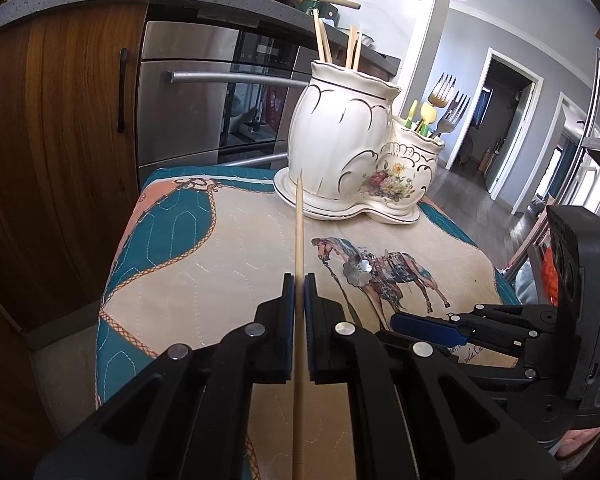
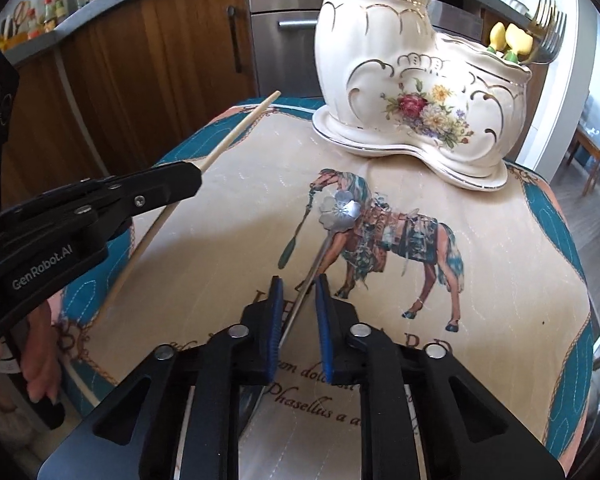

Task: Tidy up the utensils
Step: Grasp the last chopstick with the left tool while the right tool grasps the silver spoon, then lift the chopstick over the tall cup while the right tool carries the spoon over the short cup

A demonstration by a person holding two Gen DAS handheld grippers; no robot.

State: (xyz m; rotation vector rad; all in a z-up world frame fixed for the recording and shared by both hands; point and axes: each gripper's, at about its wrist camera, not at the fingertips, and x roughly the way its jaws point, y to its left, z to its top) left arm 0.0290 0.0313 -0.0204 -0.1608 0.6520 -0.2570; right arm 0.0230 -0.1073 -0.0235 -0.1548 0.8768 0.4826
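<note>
- Left claw [image 1: 299, 280] is pinching a long pale wooden chopstick [image 1: 299, 240] between its blue pads, jaws pressed tight against the stick on both sides.
- The chopstick runs straight forward through the claw, tip aimed at the base of the white boot-shaped ceramic utensil holder with gold trim and a painted flower bouquet [image 1: 352, 148]; from the right wrist view the stick is lifted off the cloth, well short of the holder.
- Right claw [image 2: 298, 284] sits spread around a thin silver metal utensil with a flower-shaped end [image 2: 338, 210]; the slim handle passes diagonally between the blue pads, close to the left one, and whether either pad touches it cannot be told.
- That flower end lies on the printed horse of the quilted teal-and-beige cloth [image 2: 520, 280] covering the desk, in front of the holder.
- The holder stands at the far end of the cloth: its tall compartment holds more wooden chopsticks [image 1: 324, 40], its low compartment holds metal forks [image 1: 452, 108] and yellow-topped pieces [image 1: 422, 114].
- Behind the holder, a stainless steel oven [image 1: 204, 92] and a brown wooden cabinet [image 1: 60, 120].
</note>
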